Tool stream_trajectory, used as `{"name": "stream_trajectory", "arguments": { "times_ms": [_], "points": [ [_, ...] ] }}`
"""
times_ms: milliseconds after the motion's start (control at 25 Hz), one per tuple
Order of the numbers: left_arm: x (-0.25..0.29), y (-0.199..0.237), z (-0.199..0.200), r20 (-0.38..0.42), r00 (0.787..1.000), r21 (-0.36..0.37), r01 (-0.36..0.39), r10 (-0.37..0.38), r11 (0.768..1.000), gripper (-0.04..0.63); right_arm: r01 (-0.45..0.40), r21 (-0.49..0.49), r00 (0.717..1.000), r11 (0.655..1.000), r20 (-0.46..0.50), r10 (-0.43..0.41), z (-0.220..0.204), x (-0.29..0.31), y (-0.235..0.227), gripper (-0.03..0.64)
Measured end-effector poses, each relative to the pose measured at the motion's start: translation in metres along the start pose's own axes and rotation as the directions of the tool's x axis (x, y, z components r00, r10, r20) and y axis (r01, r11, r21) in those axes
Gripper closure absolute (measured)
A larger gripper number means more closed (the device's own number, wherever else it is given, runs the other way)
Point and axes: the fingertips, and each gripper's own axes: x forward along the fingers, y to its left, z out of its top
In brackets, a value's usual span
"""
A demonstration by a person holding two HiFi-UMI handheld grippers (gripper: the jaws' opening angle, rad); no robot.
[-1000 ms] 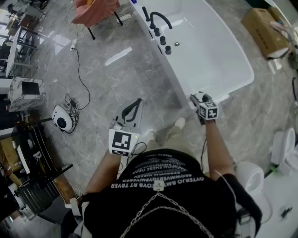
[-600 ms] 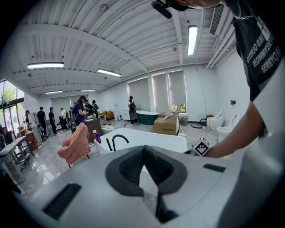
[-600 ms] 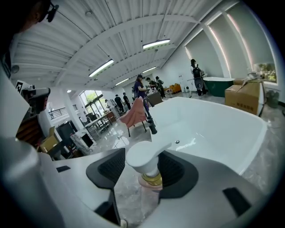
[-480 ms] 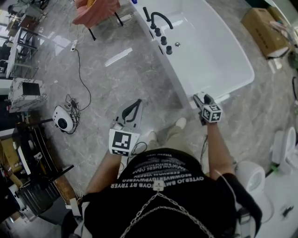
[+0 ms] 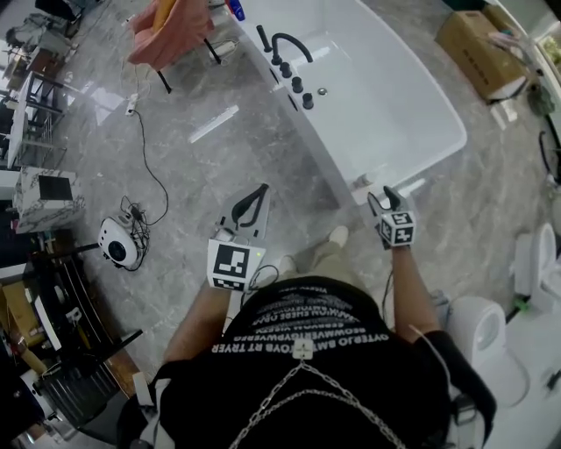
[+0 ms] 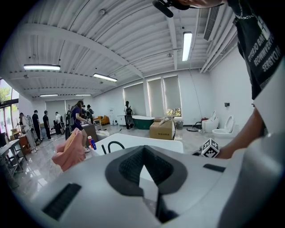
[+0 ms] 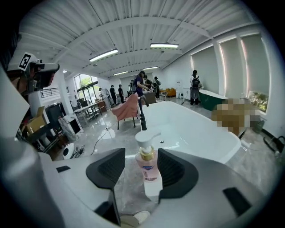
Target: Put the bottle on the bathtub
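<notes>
A clear pump bottle (image 7: 149,165) with pink liquid and a white pump head stands upright on the near corner of the white bathtub (image 7: 200,129). My right gripper (image 7: 142,168) is open. Its jaws stand on either side of the bottle, with a gap on the left side. In the head view the bottle (image 5: 359,181) shows as a small shape on the bathtub (image 5: 329,153) rim, just ahead of the right gripper (image 5: 383,200). My left gripper (image 5: 252,200) hangs over the floor left of the tub, shut and holding nothing.
A black faucet (image 5: 285,44) and knobs sit on the tub's far left rim. Beyond it is a pink cloth on a stand (image 5: 166,26). A white round device with cables (image 5: 117,241) lies on the floor at left. A cardboard box (image 5: 478,44) and a toilet (image 5: 478,329) are at right.
My right gripper has drawn back from the tub corner toward the person. The bottle now stands on the rim by itself. The left gripper has stayed in place.
</notes>
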Motion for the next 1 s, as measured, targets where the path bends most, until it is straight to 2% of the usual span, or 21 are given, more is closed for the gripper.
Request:
{"name": "stream_trajectory", "arguments": {
  "times_ms": [160, 200, 320, 440, 680, 1000],
  "points": [
    [0.001, -0.004, 0.007, 0.036, 0.999, -0.002, 0.035, -0.035, 0.999, 0.594, 0.059, -0.049, 0.997, 0.997, 0.052, -0.057, 0.026, -0.045, 0.028, 0.411],
    [0.000, -0.005, 0.011, 0.051, 0.998, -0.003, 0.043, -0.043, 0.999, 0.594, 0.071, -0.059, 0.995, 0.996, 0.071, -0.067, 0.035, -0.057, 0.037, 0.428],
    [-0.003, -0.008, 0.029, 0.116, 0.991, -0.003, 0.068, -0.067, 0.998, 0.594, 0.110, -0.086, 0.983, 0.990, 0.160, -0.095, 0.069, -0.092, 0.062, 0.560],
    [-0.014, -0.011, 0.044, 0.175, 0.981, -0.003, 0.086, -0.084, 0.996, 0.594, 0.123, -0.096, 0.962, 0.988, 0.256, -0.095, 0.098, -0.125, 0.084, 0.593],
    [-0.037, -0.011, 0.055, 0.217, 0.973, 0.013, 0.080, -0.081, 0.997, 0.594, 0.165, -0.069, 0.917, 0.984, 0.379, -0.127, 0.155, -0.187, 0.118, 0.613],
    [-0.089, -0.021, 0.087, 0.289, 0.949, 0.059, 0.116, -0.128, 0.992, 0.594, 0.197, -0.121, 0.872, 0.973, 0.475, -0.118, 0.202, -0.266, 0.174, 0.614]
  ]
}}
